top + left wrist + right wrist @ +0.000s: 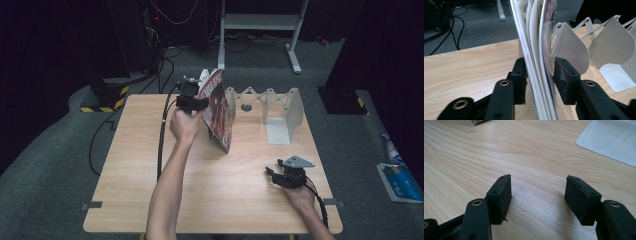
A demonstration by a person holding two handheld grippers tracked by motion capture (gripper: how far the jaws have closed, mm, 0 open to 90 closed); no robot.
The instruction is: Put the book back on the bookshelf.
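wooden table (150, 200): left gripper (539, 72) jaws loosely astride upright magazine (218, 110) beside white bookend rack (280, 107); right gripper (537, 192) jaws apart, empty.

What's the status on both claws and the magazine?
Left claw astride the upright magazine, pads barely off it. Right claw open, empty, low over the table. White folding rack right beside the magazine.

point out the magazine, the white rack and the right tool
magazine (218, 112), high view, on its red cover
white rack (285, 107), high view, on its end plate
right tool (537, 195), right gripper view, midway between its tips
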